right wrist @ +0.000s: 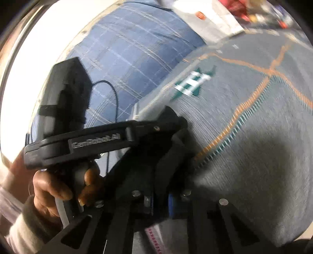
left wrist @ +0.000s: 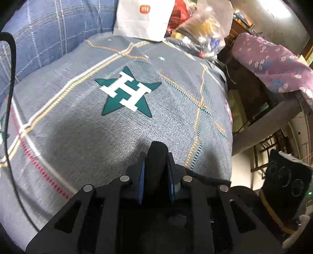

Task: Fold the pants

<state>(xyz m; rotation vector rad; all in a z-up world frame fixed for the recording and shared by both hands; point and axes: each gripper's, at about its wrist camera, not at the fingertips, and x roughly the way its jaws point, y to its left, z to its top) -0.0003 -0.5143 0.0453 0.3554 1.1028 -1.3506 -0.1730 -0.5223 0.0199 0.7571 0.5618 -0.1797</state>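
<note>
In the left wrist view my left gripper [left wrist: 156,166] is shut on a fold of black fabric, the pants [left wrist: 157,156], held above the grey bedspread [left wrist: 78,117] with a green star. In the right wrist view my right gripper [right wrist: 162,195] is shut on dark pants fabric [right wrist: 148,175] too. The left gripper's body [right wrist: 88,140] and the hand holding it [right wrist: 50,187] are close on its left. Most of the pants are hidden below both grippers.
A blue plaid pillow [left wrist: 49,35] lies at the bed's far left. A white paper bag [left wrist: 142,17] and a clear plastic bag of items [left wrist: 203,29] stand at the far edge. A purple floral cloth on a table [left wrist: 273,62] is right of the bed.
</note>
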